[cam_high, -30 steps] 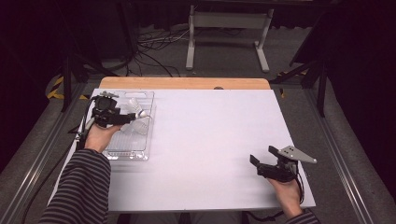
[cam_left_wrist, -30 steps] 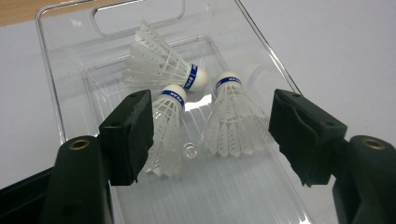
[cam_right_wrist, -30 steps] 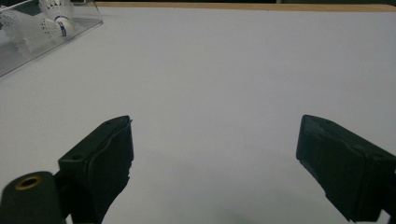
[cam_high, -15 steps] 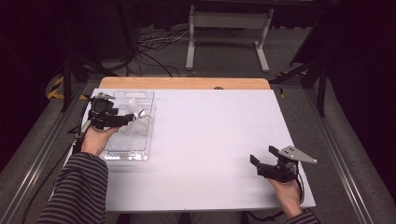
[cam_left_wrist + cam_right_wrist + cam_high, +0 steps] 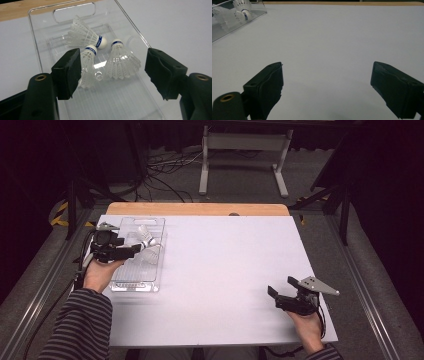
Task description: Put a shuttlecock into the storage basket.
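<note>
Three white shuttlecocks with blue bands lie in a clear plastic tray (image 5: 37, 53): one at the far end (image 5: 85, 36), one by my left jaw (image 5: 86, 65), one in the middle (image 5: 121, 61). My left gripper (image 5: 112, 55) hovers over the tray, open, its jaws either side of the two nearer shuttlecocks without touching them. In the high view the left gripper (image 5: 136, 249) is over the tray (image 5: 130, 282) at the table's left, pointing right toward the shuttlecocks (image 5: 149, 245). My right gripper (image 5: 281, 287) rests open near the front right edge, with nothing between its jaws (image 5: 327, 66).
The white table top (image 5: 225, 265) spreads wide between the two hands. A wooden strip (image 5: 200, 209) runs along its far edge. The tray's corner with shuttlecocks (image 5: 242, 10) sits far off in the right gripper view. Cables and a metal stand lie on the floor beyond.
My left gripper has drawn back slightly toward the near left over the tray. The right hand has kept still.
</note>
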A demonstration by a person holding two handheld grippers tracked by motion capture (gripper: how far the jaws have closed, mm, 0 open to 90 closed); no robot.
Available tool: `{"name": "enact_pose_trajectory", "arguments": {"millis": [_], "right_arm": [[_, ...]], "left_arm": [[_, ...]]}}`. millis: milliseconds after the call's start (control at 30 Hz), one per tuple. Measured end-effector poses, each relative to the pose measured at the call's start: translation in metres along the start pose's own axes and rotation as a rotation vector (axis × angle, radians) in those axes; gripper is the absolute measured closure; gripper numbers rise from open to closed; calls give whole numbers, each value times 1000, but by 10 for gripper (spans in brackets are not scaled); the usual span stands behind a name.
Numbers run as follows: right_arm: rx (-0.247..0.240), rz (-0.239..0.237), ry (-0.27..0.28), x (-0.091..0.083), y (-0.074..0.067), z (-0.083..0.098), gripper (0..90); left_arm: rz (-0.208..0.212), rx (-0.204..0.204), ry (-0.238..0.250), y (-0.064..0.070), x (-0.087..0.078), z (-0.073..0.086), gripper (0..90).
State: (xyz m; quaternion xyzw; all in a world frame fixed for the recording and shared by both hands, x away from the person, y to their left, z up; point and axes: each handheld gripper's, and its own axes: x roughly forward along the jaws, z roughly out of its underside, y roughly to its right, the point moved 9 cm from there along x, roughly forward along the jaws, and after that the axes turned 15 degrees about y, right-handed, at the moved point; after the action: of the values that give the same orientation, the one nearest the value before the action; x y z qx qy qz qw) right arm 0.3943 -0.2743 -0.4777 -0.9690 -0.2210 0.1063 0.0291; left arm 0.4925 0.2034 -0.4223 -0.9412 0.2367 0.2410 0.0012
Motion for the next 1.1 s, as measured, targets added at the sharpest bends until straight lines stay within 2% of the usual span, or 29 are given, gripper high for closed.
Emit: {"name": "enact_pose_trajectory", "arguments": {"millis": [433,600,1100], "right_arm": [[1,-2,1,0,0,0,117],[-2,-3,0,0,-1,0,118],[-1,0,4,-1,0,0,118]], "left_arm": [[7,-1,28,1,-12,4,292],[0,-5,63,-1,-17,2,290],[9,2,89,3,-29,7,287]]}}
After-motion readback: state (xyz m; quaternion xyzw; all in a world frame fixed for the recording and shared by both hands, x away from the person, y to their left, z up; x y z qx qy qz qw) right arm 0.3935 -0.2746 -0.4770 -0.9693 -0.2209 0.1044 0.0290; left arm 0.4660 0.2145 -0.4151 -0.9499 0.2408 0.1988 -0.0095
